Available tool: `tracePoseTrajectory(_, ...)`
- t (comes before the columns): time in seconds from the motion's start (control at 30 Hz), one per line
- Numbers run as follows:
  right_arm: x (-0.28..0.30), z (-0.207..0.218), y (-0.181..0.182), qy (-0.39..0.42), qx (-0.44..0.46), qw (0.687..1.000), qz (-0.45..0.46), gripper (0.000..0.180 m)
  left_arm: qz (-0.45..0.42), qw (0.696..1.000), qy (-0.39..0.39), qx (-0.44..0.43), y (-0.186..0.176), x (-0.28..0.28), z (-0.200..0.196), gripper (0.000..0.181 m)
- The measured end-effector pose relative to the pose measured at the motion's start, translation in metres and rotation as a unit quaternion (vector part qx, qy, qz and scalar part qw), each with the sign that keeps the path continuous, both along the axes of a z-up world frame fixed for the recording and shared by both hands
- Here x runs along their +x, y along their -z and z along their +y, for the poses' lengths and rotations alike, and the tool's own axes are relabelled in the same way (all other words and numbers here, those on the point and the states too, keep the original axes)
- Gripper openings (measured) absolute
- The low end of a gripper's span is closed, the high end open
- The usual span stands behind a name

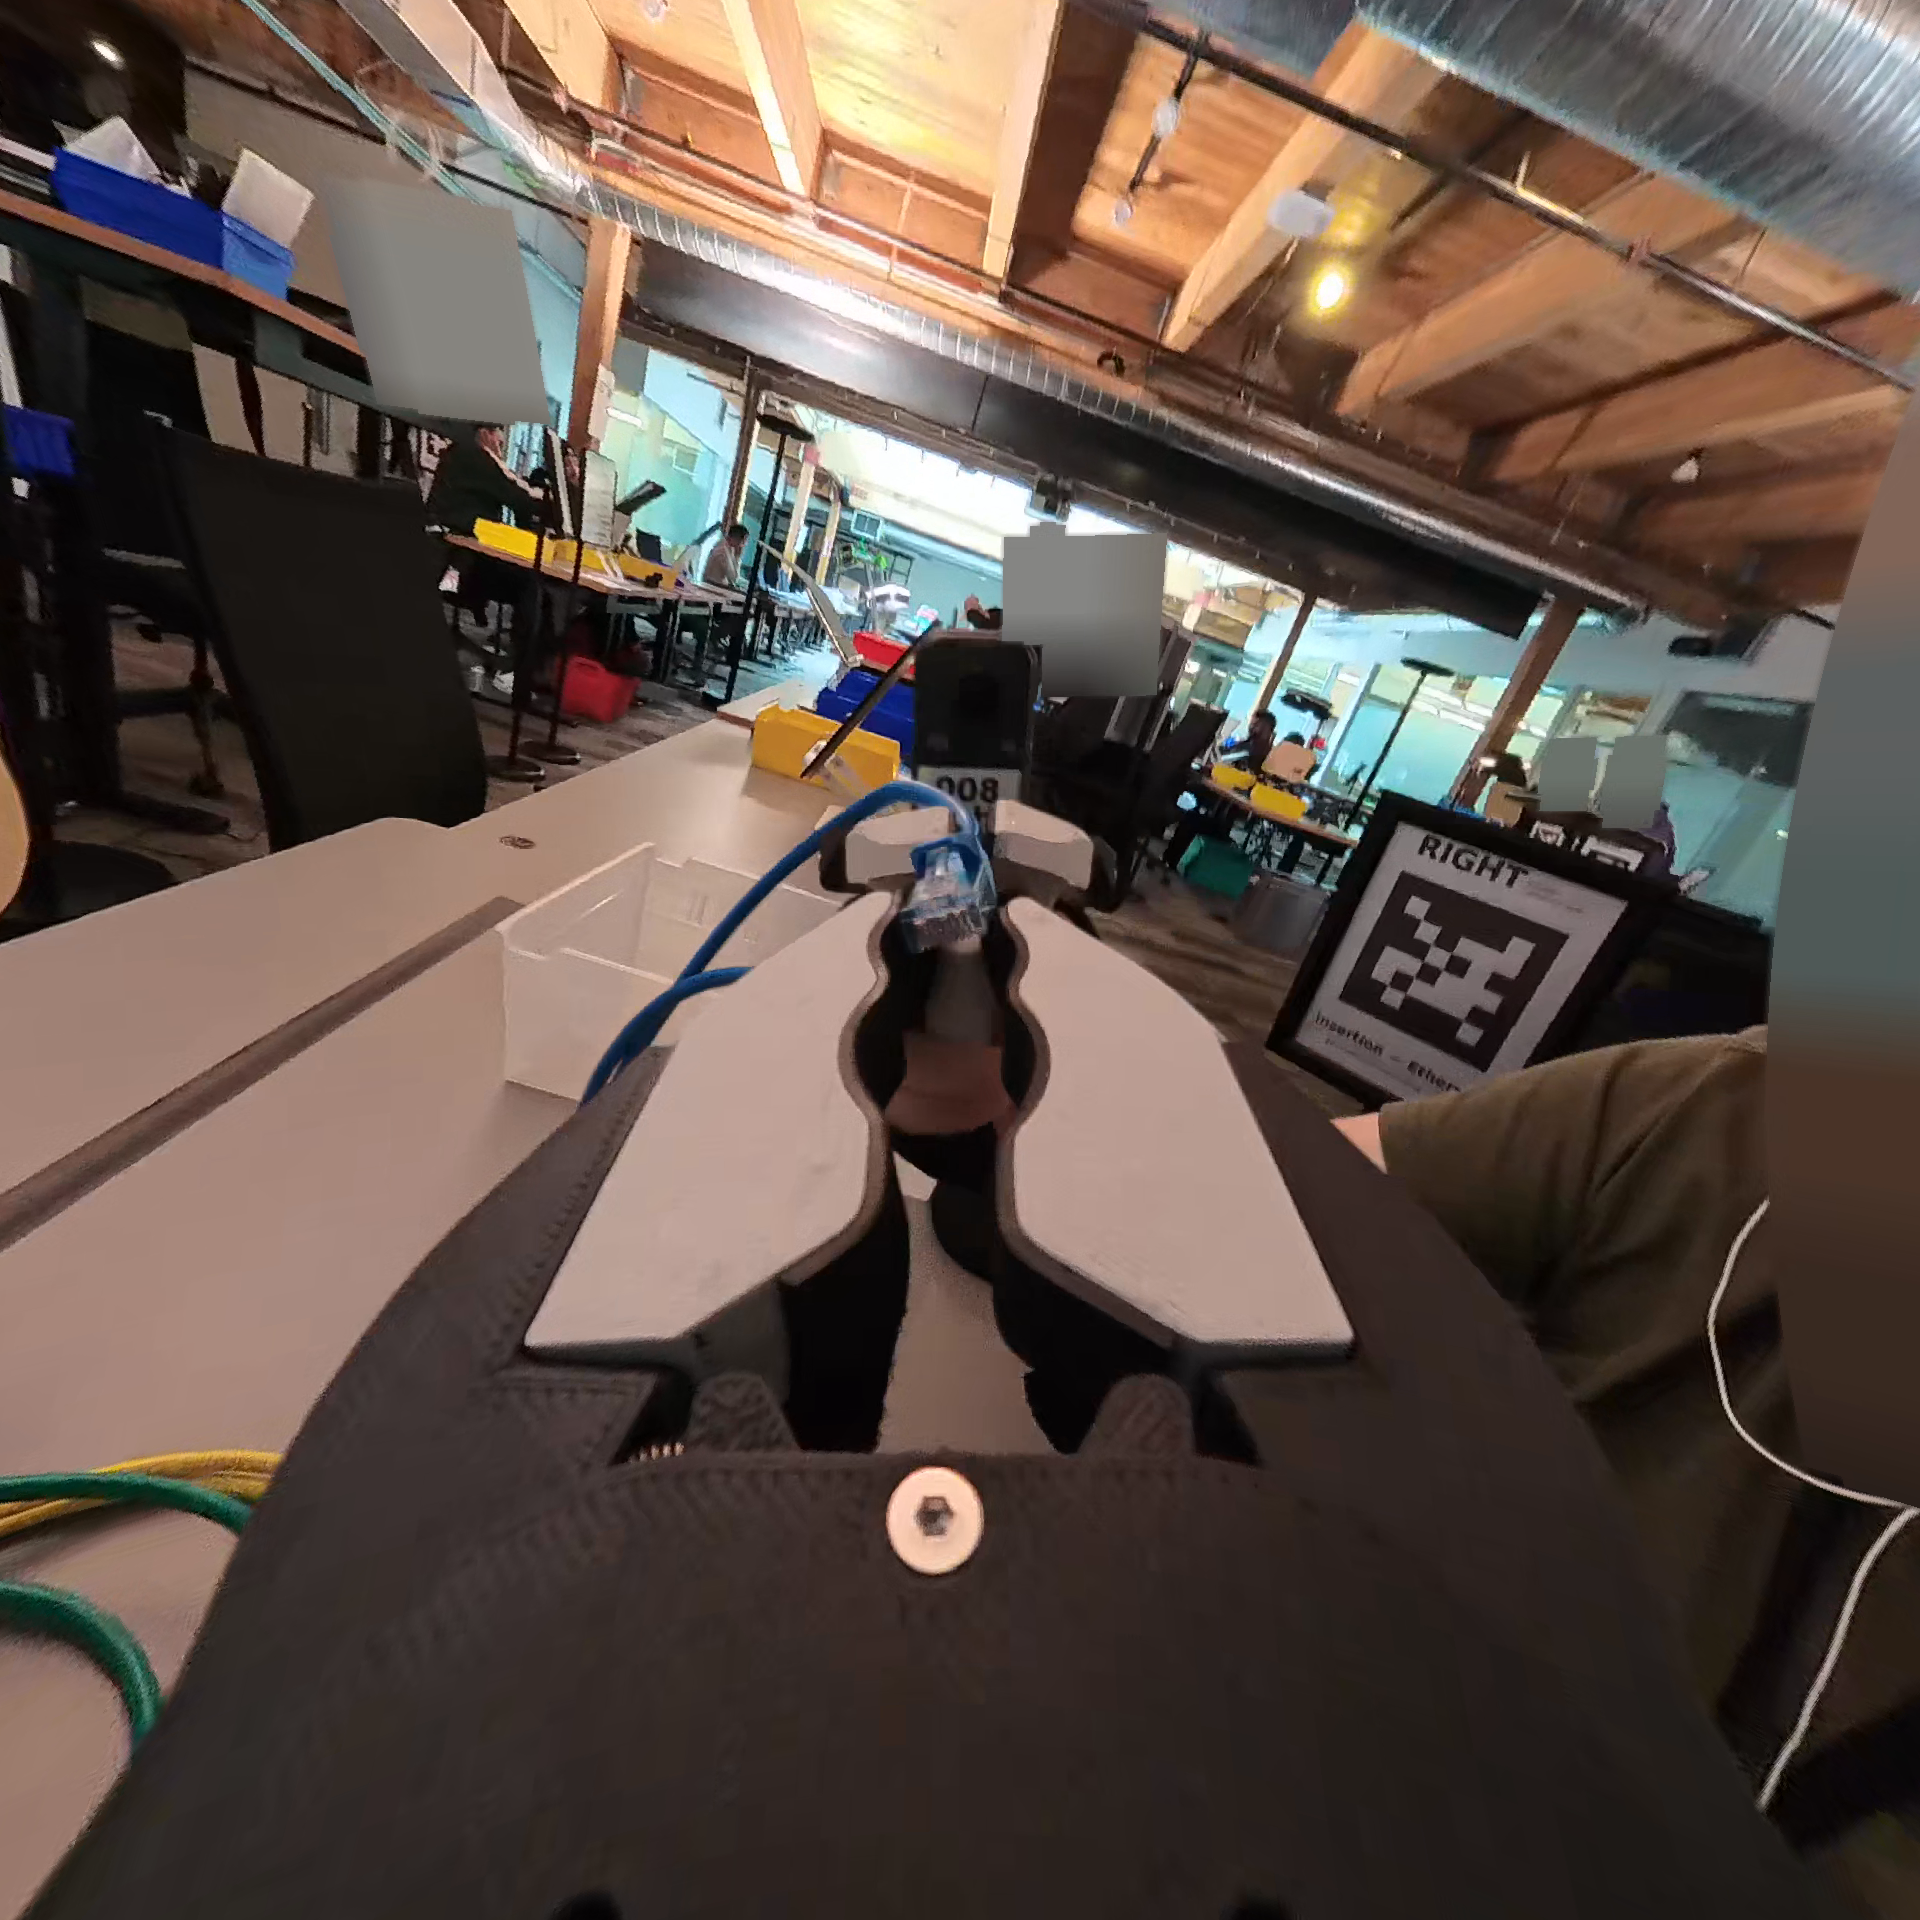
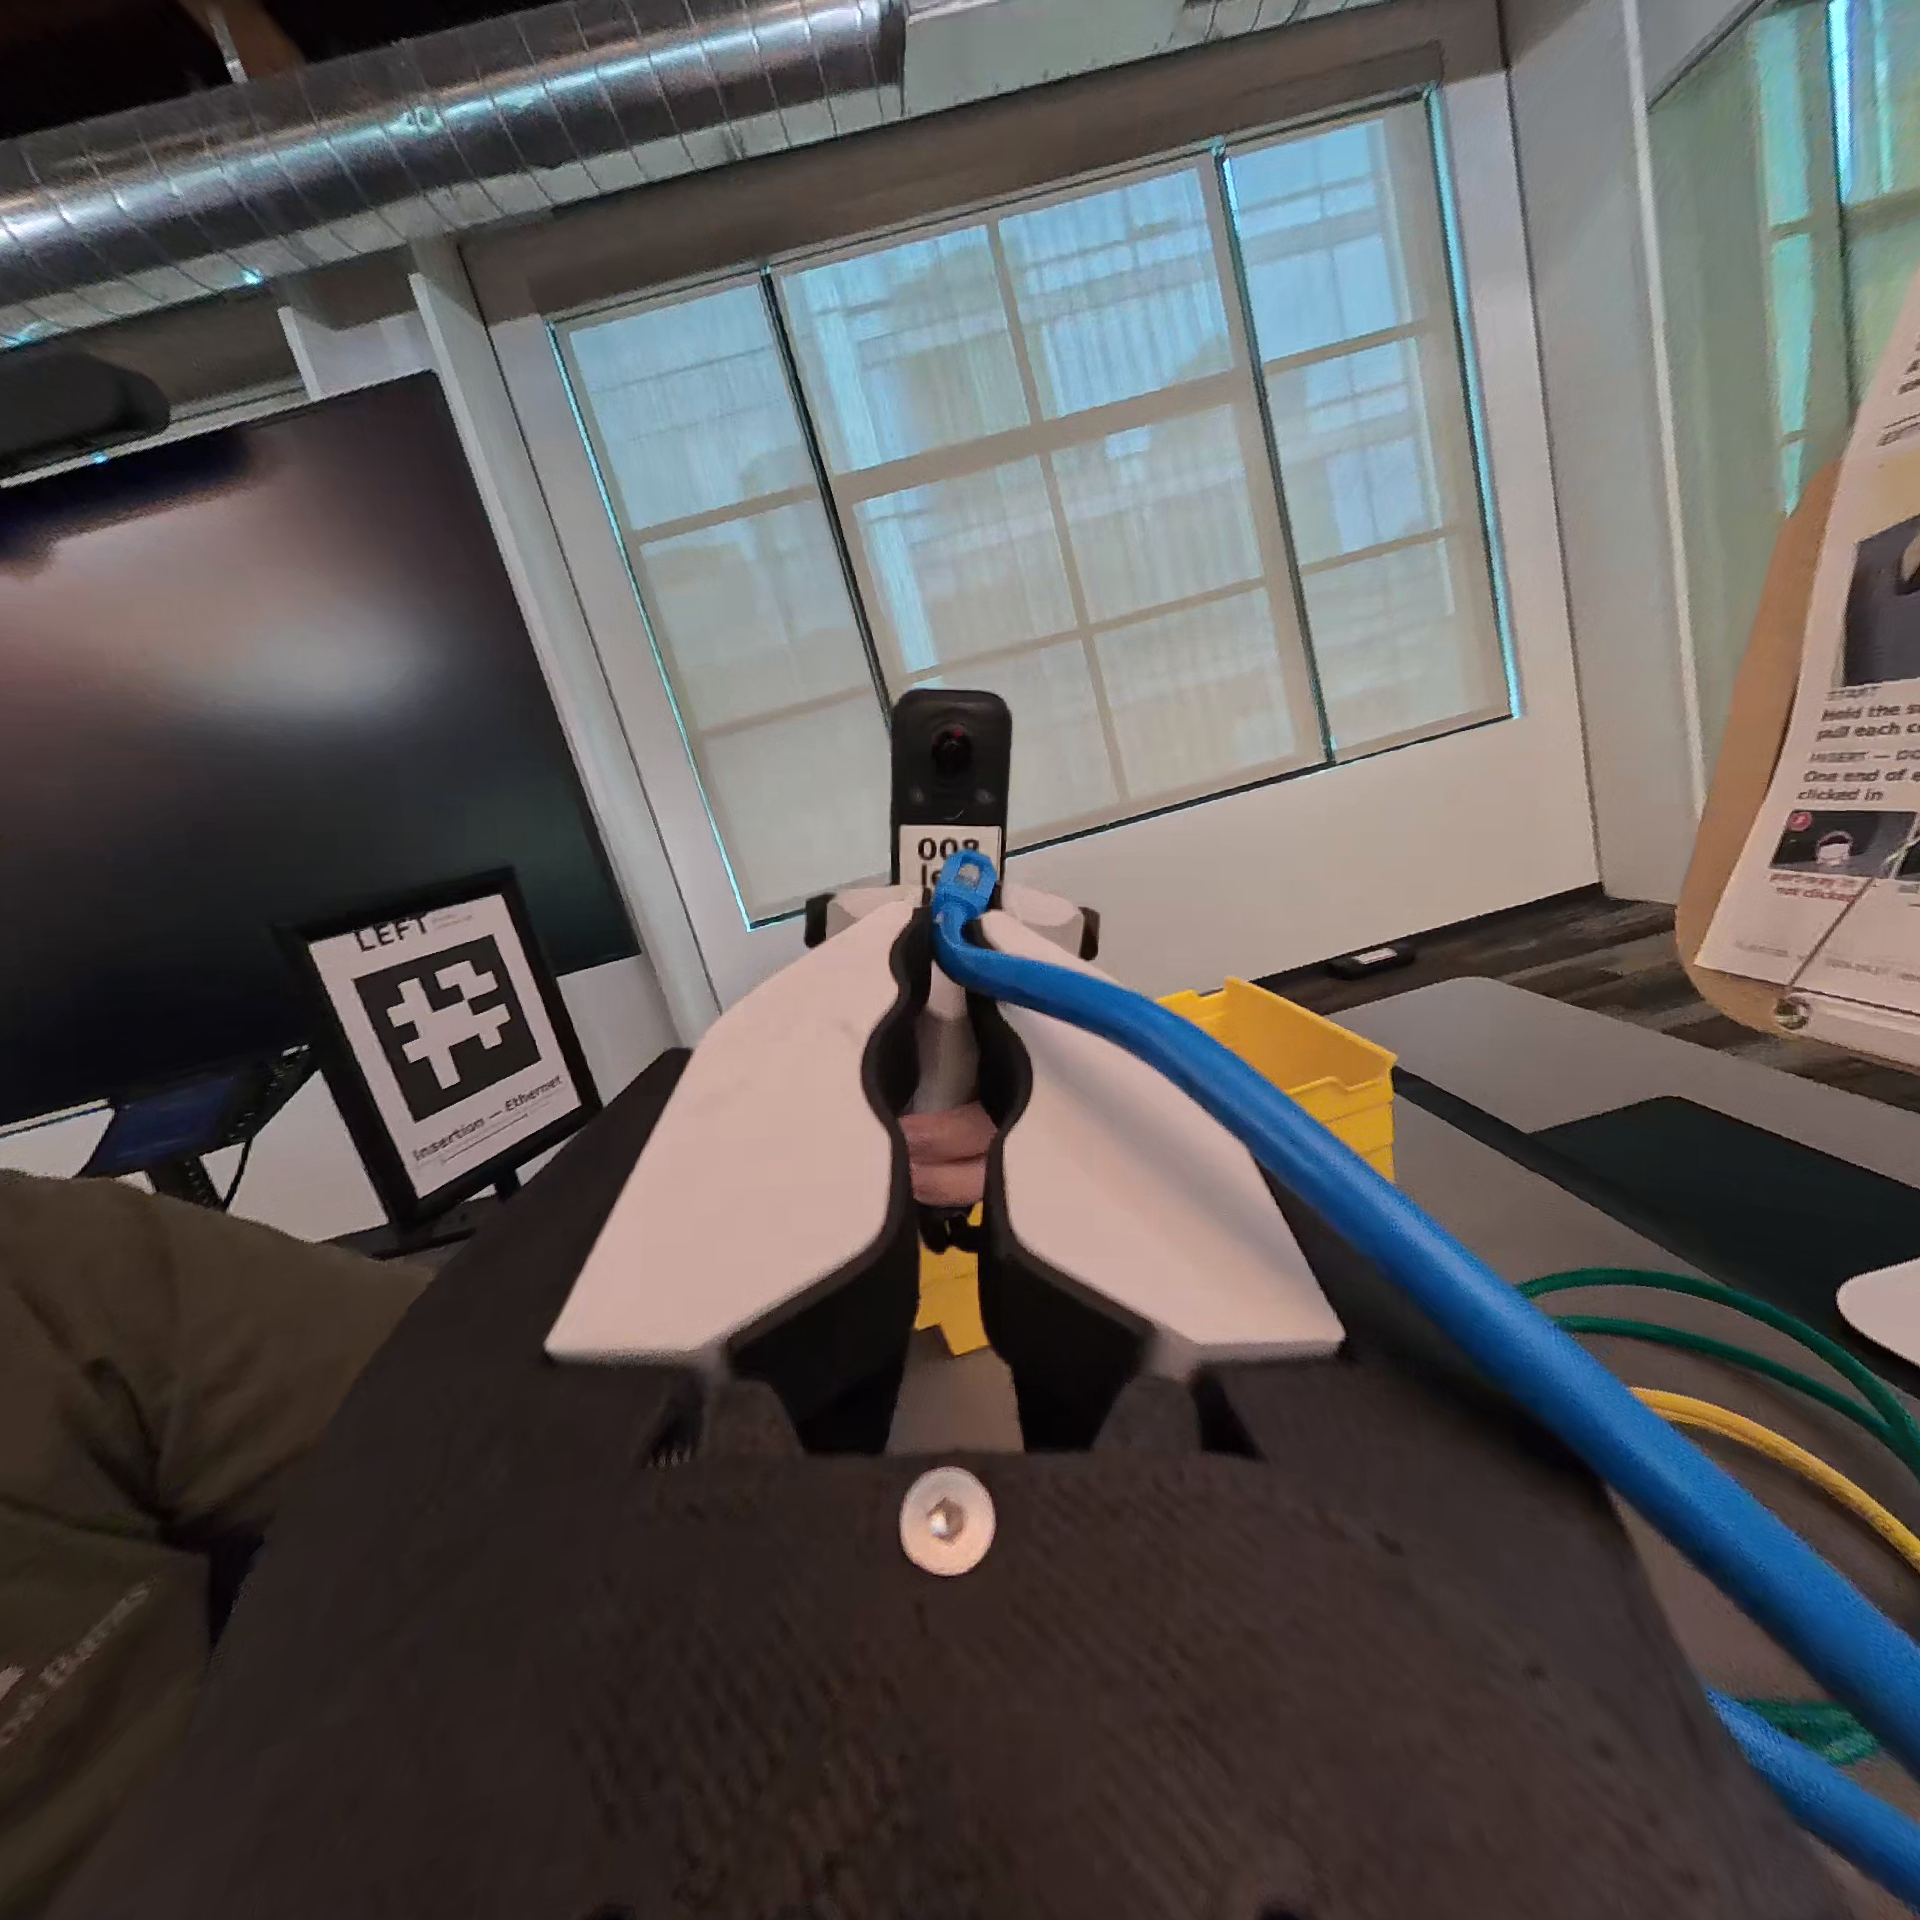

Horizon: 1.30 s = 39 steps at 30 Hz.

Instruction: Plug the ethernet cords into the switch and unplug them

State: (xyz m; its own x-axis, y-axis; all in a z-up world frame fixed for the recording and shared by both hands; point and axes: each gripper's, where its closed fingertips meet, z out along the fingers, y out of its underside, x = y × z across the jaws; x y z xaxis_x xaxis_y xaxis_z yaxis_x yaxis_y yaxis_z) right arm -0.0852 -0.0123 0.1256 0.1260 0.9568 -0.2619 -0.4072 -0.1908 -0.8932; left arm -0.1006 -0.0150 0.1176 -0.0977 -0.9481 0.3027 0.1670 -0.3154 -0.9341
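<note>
Your left gripper [image 1: 940,914] is nearly closed, and the clear-blue plug [image 1: 940,906] of the blue ethernet cord [image 1: 707,961] sits right at its tips, hanging roughly upright with its contact end down. From this view you cannot tell for certain whether your own tips pinch it or only meet it. Facing you tip to tip is your right gripper [image 2: 951,914], closed narrow on the same cord just behind the plug boot [image 2: 966,871]; it is the one that clearly holds the cord.

From that pinch the cord's long axis runs back toward the right wrist camera and down to your right, where it drops out of frame. In the left wrist view it arcs up over the tips and falls away to the left, past a clear plastic bin [image 1: 613,956] on the surface [image 1: 260,1039].

The two grippers look equally near the plug, so this reads as a handover or a regrip.

No switch shows in either view, so which way the plug must travel cannot be judged; I'd expect it low, under the grippers.

Green [image 2: 1704,1320] and yellow [image 2: 1787,1455] cords lie loose on the surface near right.
</note>
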Motion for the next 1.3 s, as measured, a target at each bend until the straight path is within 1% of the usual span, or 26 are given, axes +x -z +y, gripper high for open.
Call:
tracePoseTrajectory(0.07,0.0,-0.001,0.001,-0.01,0.001,1.0,-0.009,0.006,-0.002,1.0,0.004,0.001,-0.001,0.0,-0.001,0.014)
tracePoseTrajectory(0.1,0.0,-0.001,0.001,-0.011,0.003,1.0,-0.014,0.006,-0.009,1.0,0.012,-0.004,-0.002,0.0,-0.003,0.02)
tracePoseTrajectory(0.13,0.001,0.0,0.001,-0.009,0.007,1.0,-0.017,0.006,-0.014,1.0,0.021,-0.016,-0.003,0.0,-0.003,0.02)
tracePoseTrajectory(0.2,0.001,-0.002,0.002,-0.016,0.013,0.999,-0.025,0.006,-0.017,0.999,0.031,-0.03,-0.001,0.001,-0.003,0.012)
tracePoseTrajectory(0.33,0.001,-0.005,0.003,-0.01,0.042,0.998,-0.039,0.006,-0.026,0.997,0.051,-0.046,0.001,0.001,-0.004,0.012)
tracePoseTrajectory(0.47,-0.007,-0.005,0.009,-0.013,0.033,0.997,-0.064,0.012,0.009,0.999,0.038,-0.016,0.008,0.009,-0.007,0.012)
tracePoseTrajectory(0.67,-0.011,-0.004,0.015,-0.027,-0.004,0.996,-0.086,0.01,0.034,0.999,0.017,0.012,0.012,0.012,-0.009,0.011)
tracePoseTrajectory(0.83,-0.011,-0.003,0.018,-0.039,-0.017,0.995,-0.089,0.01,0.052,0.998,0.001,0.03,0.016,0.013,-0.007,0.011)
tracePoseTrajectory(0.93,-0.01,-0.003,0.021,-0.049,-0.019,0.995,-0.09,0.01,0.072,0.996,-0.009,0.05,0.019,0.014,-0.007,0.011)
tracePoseTrajectory(1.0,-0.01,-0.003,0.022,-0.049,-0.007,0.994,-0.102,0.01,0.102,0.993,-0.014,0.064,0.024,0.013,-0.007,0.012)
tracePoseTrajectory(1.03,-0.008,-0.003,0.023,-0.041,0.002,0.993,-0.114,0.01,0.128,0.989,-0.017,0.069,0.029,0.011,-0.007,0.016)
tracePoseTrajectory(1.1,0.001,0.001,0.021,-0.016,0.024,0.99,-0.138,0.01,0.207,0.975,-0.021,0.079,0.046,-0.002,-0.005,0.038)
tracePoseTrajectory(1.13,0.006,0.0,0.019,-0.017,0.032,0.988,-0.149,0.011,0.255,0.962,-0.031,0.09,0.06,-0.011,0.0,0.046)
tracePoseTrajectory(1.2,0.02,-0.004,0.012,-0.014,0.054,0.984,-0.17,0.011,0.344,0.927,-0.071,0.129,0.091,-0.028,0.017,0.062)
tracePoseTrajectory(1.23,0.026,-0.01,0.006,-0.018,0.07,0.982,-0.174,0.011,0.388,0.905,-0.067,0.16,0.109,-0.034,0.02,0.066)
tracePoseTrajectory(1.3,0.039,-0.017,-0.005,-0.01,0.094,0.979,-0.181,0.011,0.449,0.868,-0.008,0.211,0.144,-0.038,0.014,0.07)
